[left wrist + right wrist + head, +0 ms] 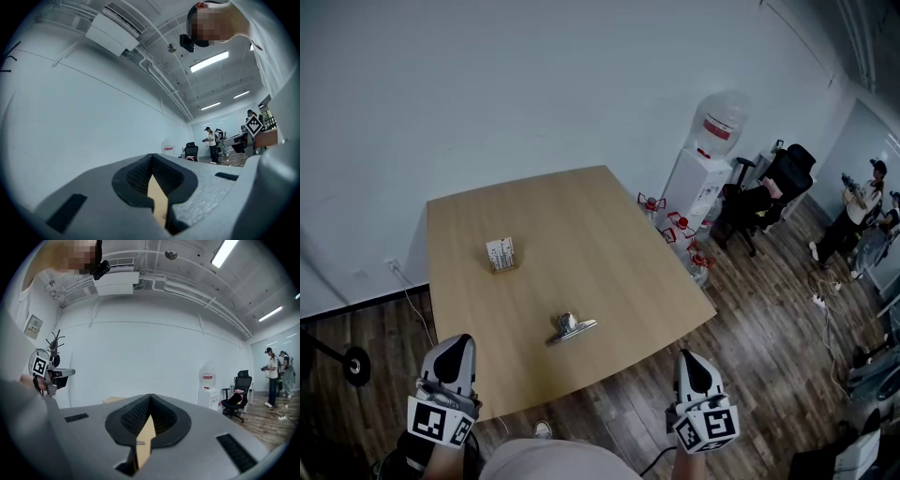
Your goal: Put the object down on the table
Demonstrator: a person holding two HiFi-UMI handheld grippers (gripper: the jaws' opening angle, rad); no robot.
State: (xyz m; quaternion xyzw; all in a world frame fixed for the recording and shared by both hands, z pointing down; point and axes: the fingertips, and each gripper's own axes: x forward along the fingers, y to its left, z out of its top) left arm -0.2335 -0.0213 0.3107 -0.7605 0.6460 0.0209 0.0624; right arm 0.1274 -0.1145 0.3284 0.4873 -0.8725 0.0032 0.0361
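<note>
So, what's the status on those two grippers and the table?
Left gripper shut, empty; right gripper shut, empty. Shiny silver metal object and small white cardboard box lie on light wooden table. Nothing in the way.

The room is evenly and fairly brightly lit by ceiling strip lights (209,61) that burn out to white glare in both gripper views. In the head view the pale wall (534,84) looks flat and slightly bluish, darkening toward the corners. Shadows on the table (581,234) are faint and short. Both gripper views are strongly fisheyed and ringed in black, with straight lines bowed at the edges — the near foreground is soft, the far room sharper but grainy.
</note>
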